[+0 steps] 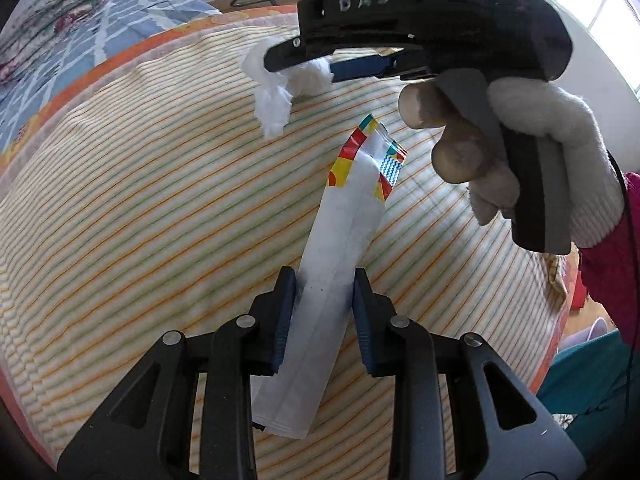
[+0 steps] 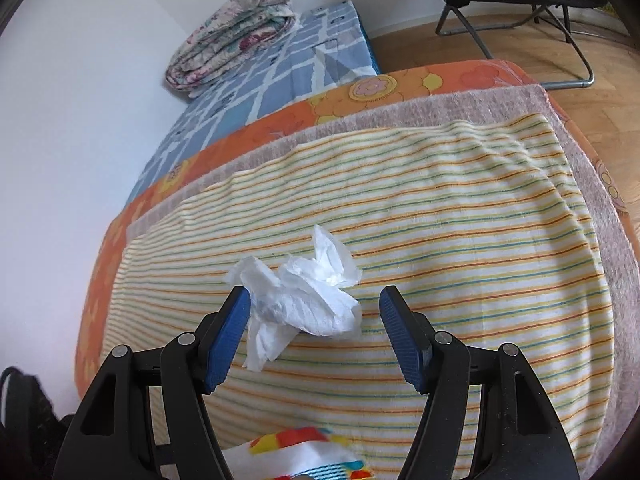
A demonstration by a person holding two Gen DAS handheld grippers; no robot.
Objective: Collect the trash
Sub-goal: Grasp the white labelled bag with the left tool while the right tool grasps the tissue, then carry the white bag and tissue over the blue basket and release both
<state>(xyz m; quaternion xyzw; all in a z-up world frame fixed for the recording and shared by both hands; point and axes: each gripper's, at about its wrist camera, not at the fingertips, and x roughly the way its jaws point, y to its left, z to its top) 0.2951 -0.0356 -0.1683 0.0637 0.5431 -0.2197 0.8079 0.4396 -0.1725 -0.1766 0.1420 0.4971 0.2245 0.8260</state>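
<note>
Crumpled tissue lying on striped blanket, likely featherlight, soft, compressible; bunched middle is looking best to pinch. Right gripper standing wide open, straddling it. Left gripper clamping slick, flimsy snack wrapper mid-length, above the blanket.

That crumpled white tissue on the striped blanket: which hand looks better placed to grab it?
The right. Its right gripper is open with the tissue between its fingers, while the left gripper is already shut on the wrapper.
</note>
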